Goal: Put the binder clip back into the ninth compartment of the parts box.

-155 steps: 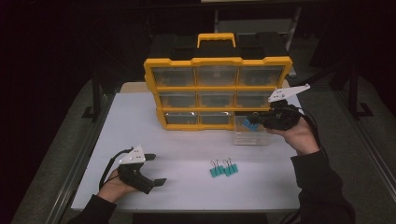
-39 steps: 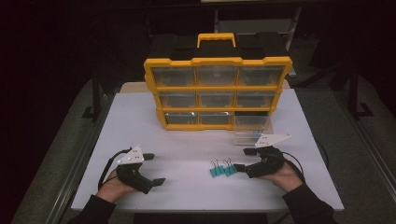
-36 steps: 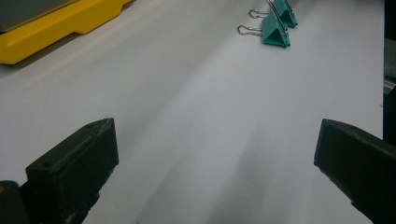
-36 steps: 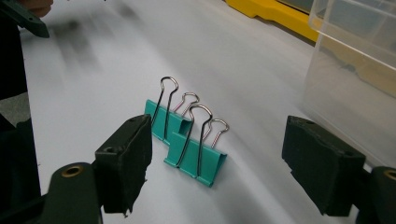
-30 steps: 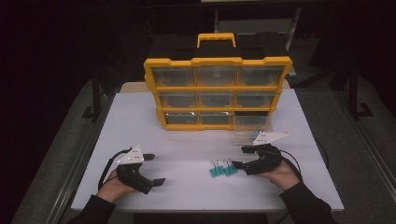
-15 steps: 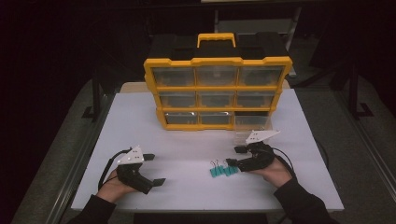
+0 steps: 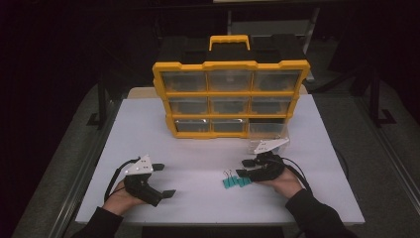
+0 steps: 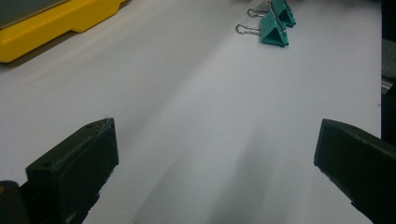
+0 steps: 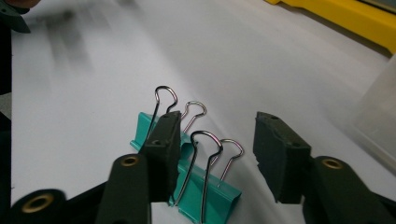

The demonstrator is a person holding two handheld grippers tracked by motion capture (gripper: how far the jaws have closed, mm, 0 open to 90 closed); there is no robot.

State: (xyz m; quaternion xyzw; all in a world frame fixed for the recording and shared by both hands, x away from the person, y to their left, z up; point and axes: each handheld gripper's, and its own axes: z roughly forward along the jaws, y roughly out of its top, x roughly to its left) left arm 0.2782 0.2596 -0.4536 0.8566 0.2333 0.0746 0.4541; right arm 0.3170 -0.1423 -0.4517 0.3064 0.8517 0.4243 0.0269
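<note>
Two teal binder clips (image 7: 235, 182) lie side by side on white table (image 7: 198, 148), near its front edge, right of middle; wire handles point toward organizer (image 7: 230, 99).

Right gripper (image 7: 243, 167) low over clips; jaws have just been closing, now about half open, nearer clip (image 9: 205, 186) between them, pads not yet pressing. Left pad (image 9: 163, 140) stands in front of clip's body, right pad (image 9: 280, 154) apart from its far side.

Clip's long axis runs across gap, handles rising between pads.

Left gripper (image 7: 161, 179) near front-left corner, jaws wide, empty, well apart from clips.

Right hand (image 7: 280, 181) nearer.
</note>
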